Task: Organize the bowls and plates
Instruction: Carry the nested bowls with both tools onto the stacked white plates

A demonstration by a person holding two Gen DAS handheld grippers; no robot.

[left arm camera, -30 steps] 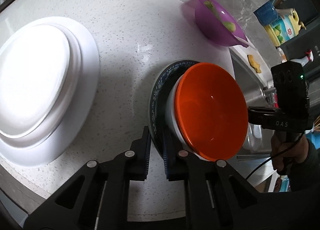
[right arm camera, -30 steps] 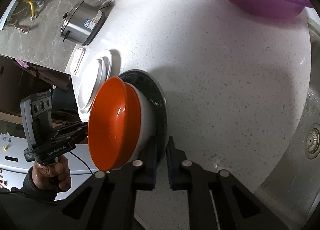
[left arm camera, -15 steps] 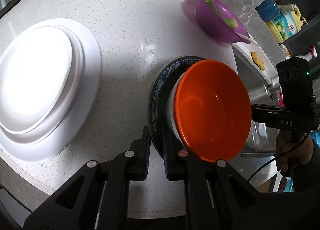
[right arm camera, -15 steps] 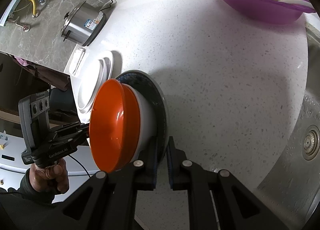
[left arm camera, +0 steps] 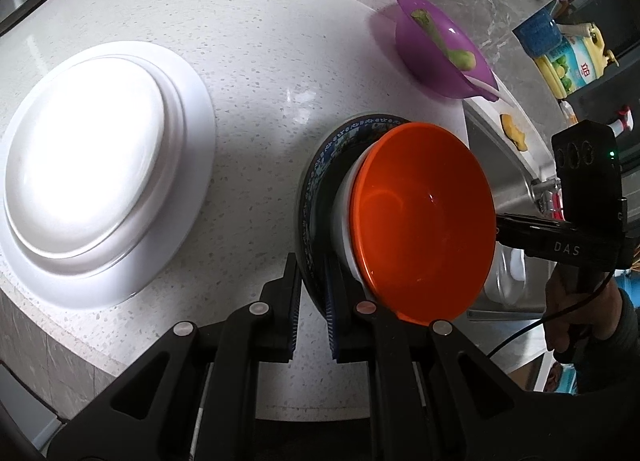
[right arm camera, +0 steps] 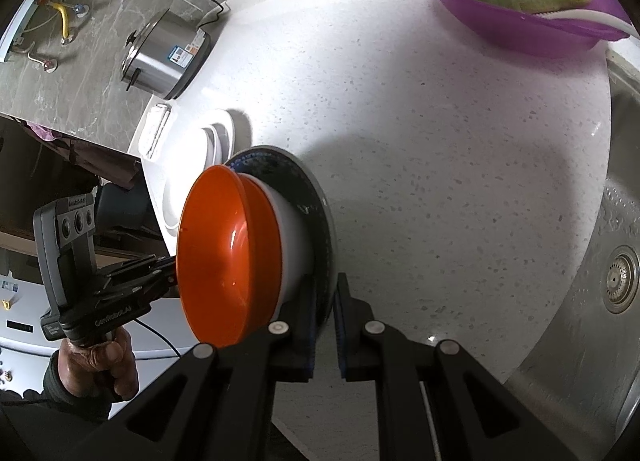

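Left wrist view: left hand-held gripper (left arm camera: pixel 311 293) clamped narrow on the near rim of the blue patterned plate (left arm camera: pixel 316 177), which carries a white bowl (left arm camera: pixel 345 217) and an orange bowl (left arm camera: pixel 424 221) and sits right of the white plate stack (left arm camera: pixel 100 169) on the desk (left arm camera: pixel 280 45). Keep both grips level so the bowls stay nested.

Right wrist view: right hand-held gripper (right arm camera: pixel 325 321) likewise pinched on the opposite rim of that plate; white plate stack beyond it. Both ends should probably move together.

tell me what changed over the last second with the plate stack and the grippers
Hardly anything. Both grippers, left and right, stay clamped on opposite edges of the dark patterned plate, orange bowl still nested on it. White plates and purple bowl unmoved.
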